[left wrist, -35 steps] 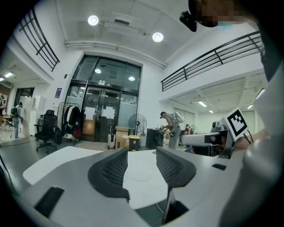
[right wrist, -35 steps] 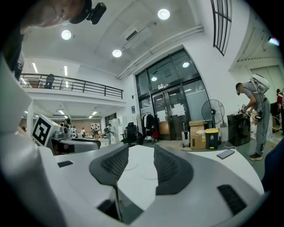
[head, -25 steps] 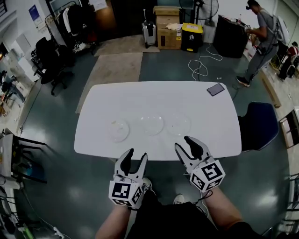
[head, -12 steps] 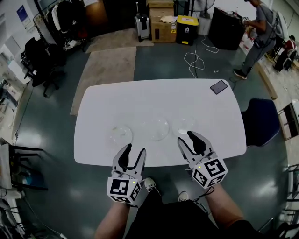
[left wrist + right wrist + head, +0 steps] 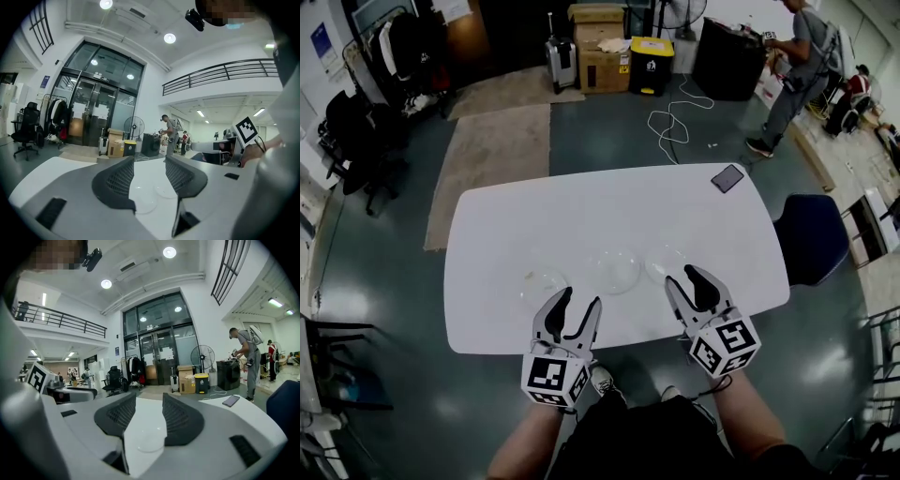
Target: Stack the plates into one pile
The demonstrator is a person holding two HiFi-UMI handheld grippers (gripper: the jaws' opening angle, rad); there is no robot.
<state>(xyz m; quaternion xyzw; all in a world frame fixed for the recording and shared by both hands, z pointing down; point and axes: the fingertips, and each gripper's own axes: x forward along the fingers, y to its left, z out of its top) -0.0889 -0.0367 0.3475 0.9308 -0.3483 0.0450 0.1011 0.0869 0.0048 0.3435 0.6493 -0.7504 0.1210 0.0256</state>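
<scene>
Across the white table three plates are left unstacked, while the left gripper and right gripper, open-jawed and empty, are now held nearer them for a first pick.

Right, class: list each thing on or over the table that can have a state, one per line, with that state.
left gripper: open, empty, over the table
right gripper: open, empty, near the right plate
left plate: lying flat, not stacked
middle plate: lying flat, not stacked
right plate: lying flat, not stacked
phone: lying flat at the far right corner
</scene>
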